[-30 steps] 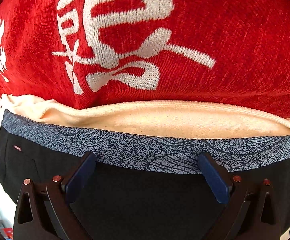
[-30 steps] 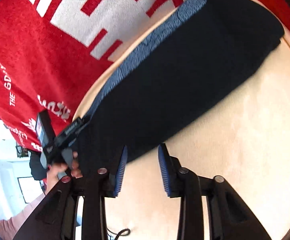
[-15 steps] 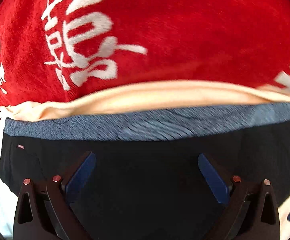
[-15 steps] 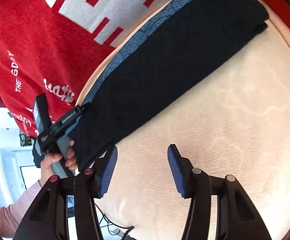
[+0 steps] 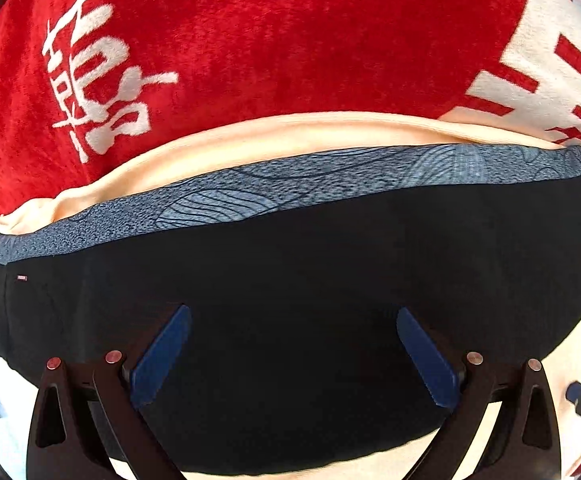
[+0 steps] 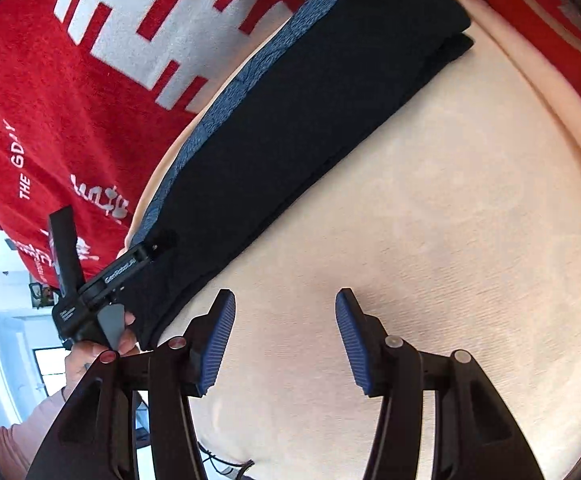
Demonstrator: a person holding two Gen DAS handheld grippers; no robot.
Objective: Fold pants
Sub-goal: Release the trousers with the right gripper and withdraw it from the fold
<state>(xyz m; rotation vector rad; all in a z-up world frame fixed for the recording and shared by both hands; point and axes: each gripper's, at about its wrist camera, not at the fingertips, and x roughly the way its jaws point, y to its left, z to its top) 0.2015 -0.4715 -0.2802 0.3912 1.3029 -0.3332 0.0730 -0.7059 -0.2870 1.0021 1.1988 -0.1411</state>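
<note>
The folded black pants (image 6: 302,128) lie along the cream cloth's (image 6: 450,240) edge beside the red blanket (image 5: 290,40), with the left claw (image 5: 290,356) spread apart above them and the right claw (image 6: 284,340) apart, holding nothing.

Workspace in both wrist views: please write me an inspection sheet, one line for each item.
Surface: cream cloth spread over a red blanket with white characters.
Job's things: black pants lie folded into a long strip; grey patterned waistband along one edge.
Clutter: nothing seen.
Grippers: left gripper open above the pants; right gripper open over bare cloth, holding nothing.
Cables: a dark cable at the cloth's near edge.
Surroundings: a bright white room at the left of the right wrist view; the person's hand holds the left gripper.
</note>
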